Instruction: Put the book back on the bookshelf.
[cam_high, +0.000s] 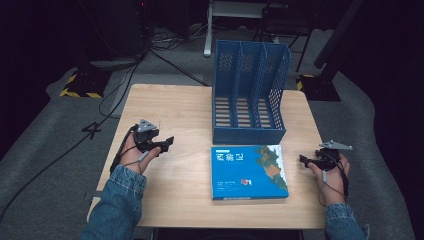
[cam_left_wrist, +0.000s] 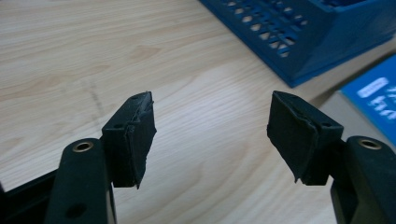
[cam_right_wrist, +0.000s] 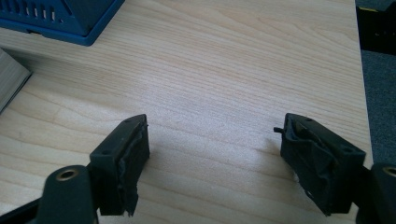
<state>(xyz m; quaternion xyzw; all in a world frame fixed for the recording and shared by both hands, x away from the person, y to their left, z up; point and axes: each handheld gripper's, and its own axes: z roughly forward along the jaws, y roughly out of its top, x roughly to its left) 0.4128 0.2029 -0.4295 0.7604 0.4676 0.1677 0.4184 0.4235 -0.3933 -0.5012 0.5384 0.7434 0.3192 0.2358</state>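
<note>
Hands: 2, denim sleeves, bottom of frame.
Left gripper (cam_high: 161, 144): 1, left-centre, over bare table; jaws wide apart, nothing between (cam_left_wrist: 212, 135).
Right gripper (cam_high: 306, 161): 1, right edge, just beside book; jaws wide apart, nothing between (cam_right_wrist: 215, 154).
Book (cam_high: 248, 171): 1, blue, flat, lower centre.
File rack (cam_high: 250, 95): 1, blue, 3 slots, upper centre, directly behind book.
Table (cam_high: 175, 110): 1, light wood.

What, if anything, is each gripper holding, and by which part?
Nothing is held. The left gripper and right gripper are both open over bare table, with the book lying untouched between them.
</note>
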